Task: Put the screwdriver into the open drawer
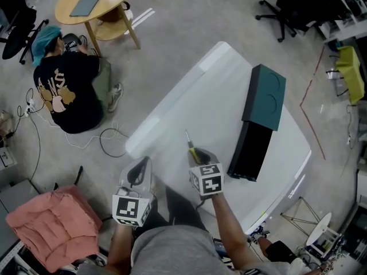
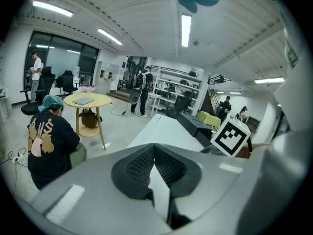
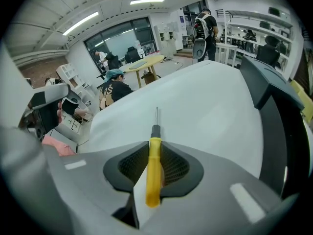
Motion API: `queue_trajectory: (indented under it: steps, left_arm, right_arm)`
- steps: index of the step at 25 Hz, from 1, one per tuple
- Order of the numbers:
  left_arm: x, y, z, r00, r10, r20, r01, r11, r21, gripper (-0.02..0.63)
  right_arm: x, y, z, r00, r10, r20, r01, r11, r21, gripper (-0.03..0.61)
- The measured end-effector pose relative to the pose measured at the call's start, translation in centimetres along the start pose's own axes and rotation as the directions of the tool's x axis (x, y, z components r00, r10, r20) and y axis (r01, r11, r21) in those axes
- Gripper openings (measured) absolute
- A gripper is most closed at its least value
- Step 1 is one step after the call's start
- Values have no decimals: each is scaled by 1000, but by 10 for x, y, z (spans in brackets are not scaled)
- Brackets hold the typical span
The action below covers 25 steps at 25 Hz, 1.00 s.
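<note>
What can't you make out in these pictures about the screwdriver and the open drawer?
Inside of the drawer: only black in the head view; cut off by the right gripper view's edge.
Tip shape of the screwdriver: too small in every view.
Its handle, head view: mostly covered by the right gripper.
Whether it rests on the table or hangs above it: nothing shows its underside.
Left gripper view: screwdriver out of sight behind the right gripper's marker cube.
</note>
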State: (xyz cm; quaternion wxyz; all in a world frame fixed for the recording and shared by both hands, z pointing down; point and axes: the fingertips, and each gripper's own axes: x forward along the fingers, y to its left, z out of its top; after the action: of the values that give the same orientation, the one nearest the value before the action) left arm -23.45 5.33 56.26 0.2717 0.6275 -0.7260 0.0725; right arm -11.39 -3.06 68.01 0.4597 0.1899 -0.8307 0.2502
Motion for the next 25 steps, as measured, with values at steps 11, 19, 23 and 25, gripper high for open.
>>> queue_trajectory:
  steps: [11,19,23,25]
  left_arm:
    - [-7,-2,4,1000,11,12,-11,1000,10,11]
    - [-13,-10,16,999,7,42,-9,999,33,11]
    - [-19,-17,24,998,-1,60,-2,999,49,11]
    - [-23,-21,29,998,-5,70,1,998,58,11]
  right_arm:
    - [-5,1,0,1000,9,12,-9,1000,8,75]
    - [-32,4,19,995,12,96,-13,1000,9,75]
    - [-53,5,27,989,9,148,-11,1000,11,75]
    - [-65,6,31,985,5,173,-8,1000,15,75]
